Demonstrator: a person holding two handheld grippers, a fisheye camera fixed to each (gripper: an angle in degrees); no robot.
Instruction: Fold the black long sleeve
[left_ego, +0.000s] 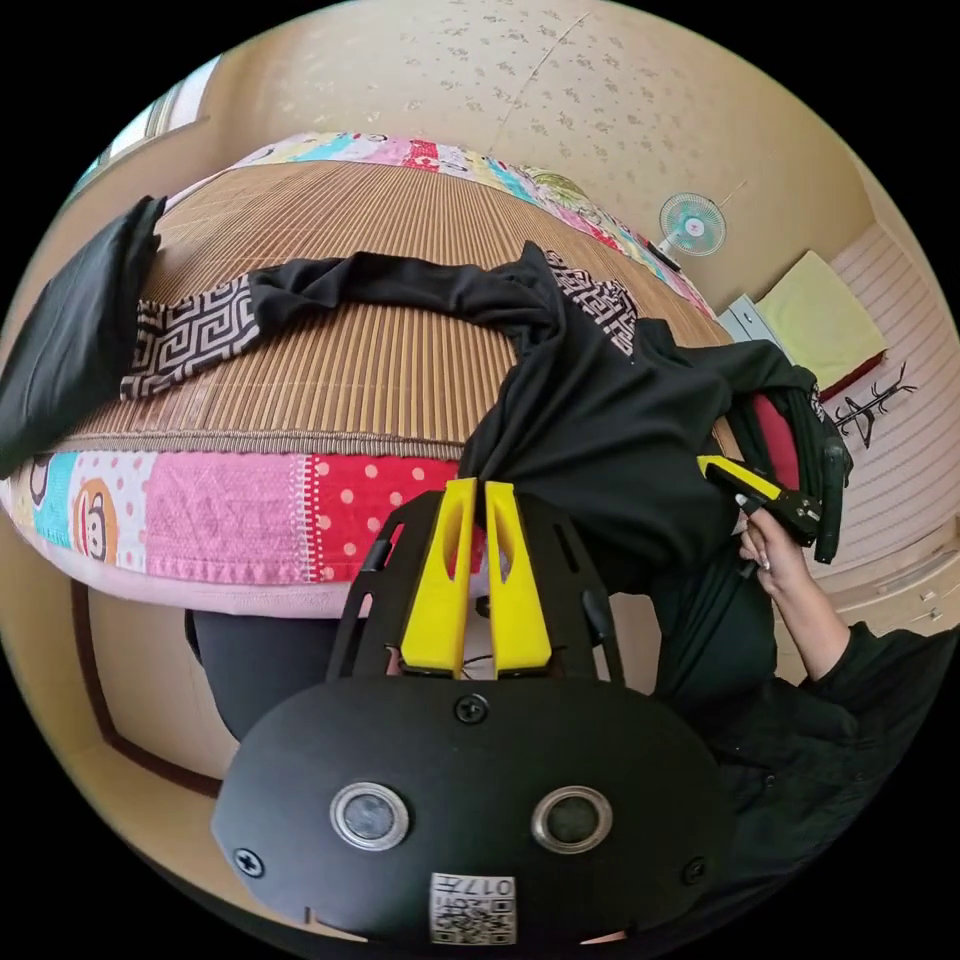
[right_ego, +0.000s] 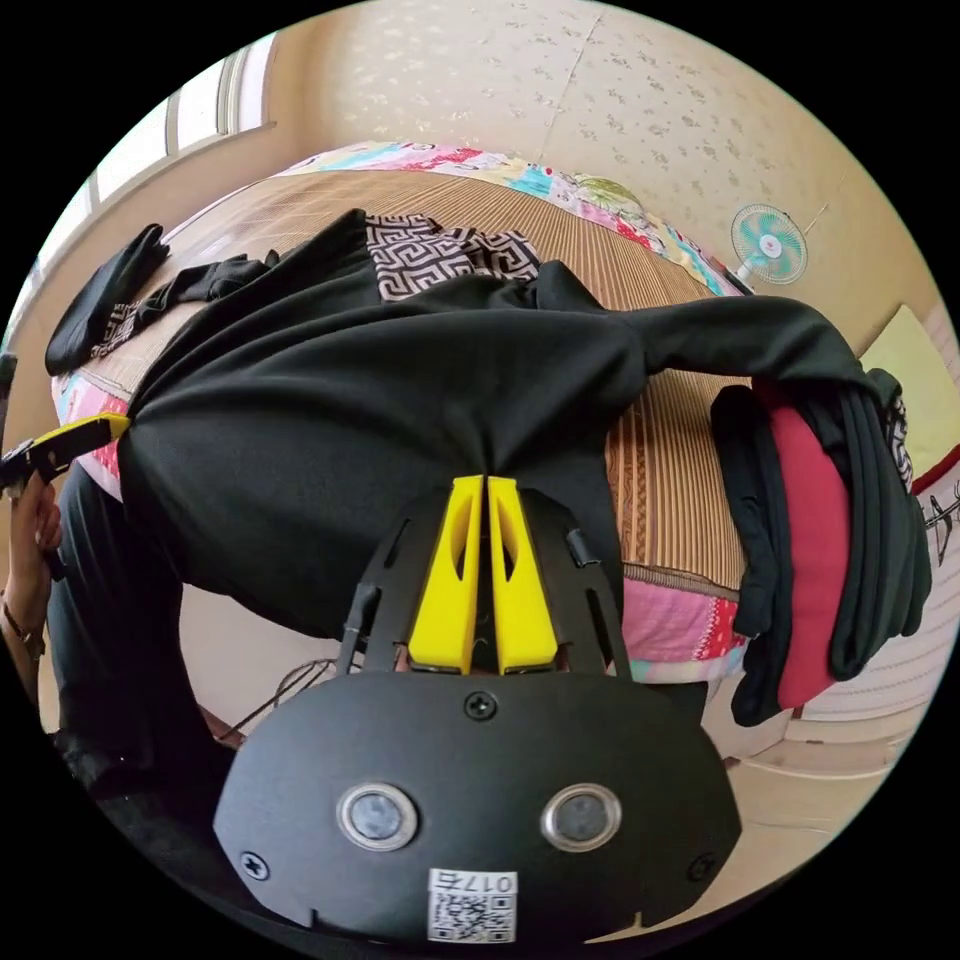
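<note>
The black long sleeve (left_ego: 590, 400) with patterned black-and-white cuffs lies across a bamboo mat on the bed, its hem hanging over the near edge. My left gripper (left_ego: 478, 487) is shut on one corner of the hem. My right gripper (right_ego: 485, 482) is shut on the other hem corner of the shirt (right_ego: 400, 390). One sleeve (left_ego: 360, 285) stretches over the mat to its patterned cuff (left_ego: 190, 335). The right gripper (left_ego: 765, 490) also appears in the left gripper view, held by a hand (left_ego: 775, 555). The left gripper (right_ego: 60, 445) appears at the edge of the right gripper view.
A folded black garment (left_ego: 75, 320) lies at the mat's far corner. A stack of folded black and red clothes (right_ego: 825, 520) sits at the mat's other end. The bamboo mat (left_ego: 380, 380) covers a patchwork quilt (left_ego: 230, 515). A fan (right_ego: 768, 243) stands by the wall.
</note>
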